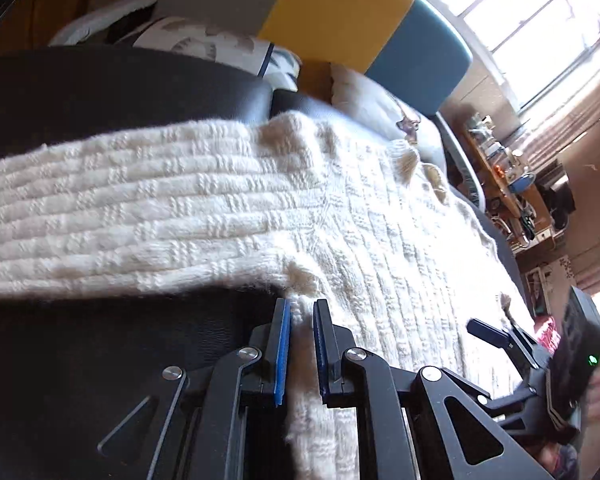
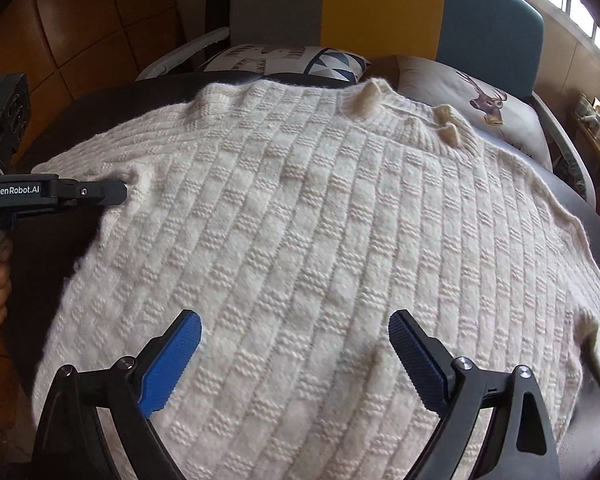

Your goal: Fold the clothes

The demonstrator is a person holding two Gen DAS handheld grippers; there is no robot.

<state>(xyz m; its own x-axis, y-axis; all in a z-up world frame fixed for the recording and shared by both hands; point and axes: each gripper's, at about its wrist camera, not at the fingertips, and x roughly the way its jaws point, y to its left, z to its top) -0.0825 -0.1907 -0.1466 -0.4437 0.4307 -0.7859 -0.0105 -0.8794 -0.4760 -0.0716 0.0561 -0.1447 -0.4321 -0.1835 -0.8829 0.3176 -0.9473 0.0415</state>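
The left gripper (image 1: 301, 308) has its blue pads nearly together, pinching a fold of the cream sweater (image 2: 320, 240) at its edge by the armpit (its body reads "GenRobot.AI"). The sweater lies spread on a dark table (image 1: 100, 356), collar toward the cushions (image 2: 488, 100). The right gripper (image 2: 295, 330) hovers above the knit, fingers spread wide, holding nothing.

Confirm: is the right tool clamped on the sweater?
No. The right tool is wide open, hovering above the sweater.
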